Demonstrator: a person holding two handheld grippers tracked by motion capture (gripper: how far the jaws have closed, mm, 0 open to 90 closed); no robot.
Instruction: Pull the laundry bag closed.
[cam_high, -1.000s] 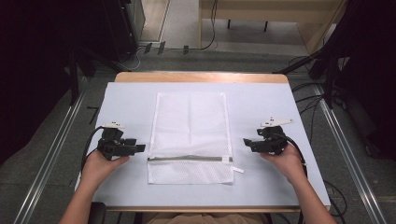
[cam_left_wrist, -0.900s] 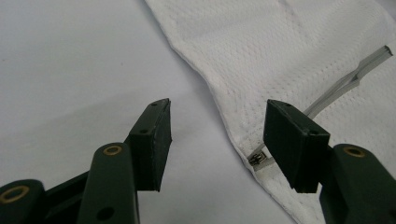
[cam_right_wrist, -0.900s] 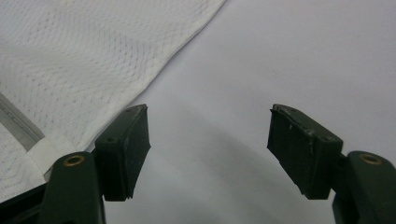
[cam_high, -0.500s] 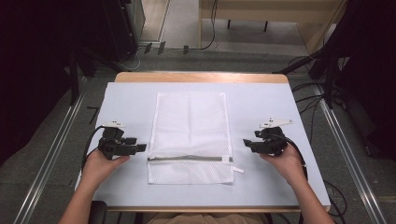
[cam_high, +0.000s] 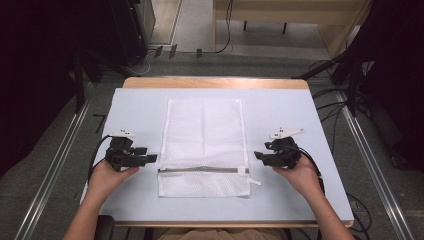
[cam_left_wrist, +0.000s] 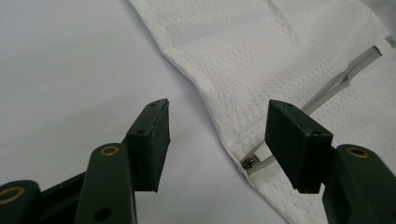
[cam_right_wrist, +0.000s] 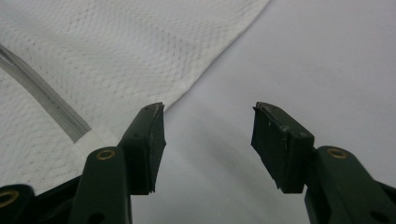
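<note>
Fingers of right gripper (cam_high: 261, 156) have just been narrowing, nothing between them, gaping at 3 o'clock of flat white mesh zip bag (cam_high: 204, 145) | left gripper (cam_high: 151, 159) spread, idling at 9 o'clock | bag mid-table, untouched; grip probably approaching | writing: none legible, views soft

No readable text, labels, brands or numbers on anything in view.

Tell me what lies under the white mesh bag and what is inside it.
The white mesh bag lies flat on the pale table cover; its grey zipper looks shut. No bulge shows, but the weave hides whatever may be inside.
</note>
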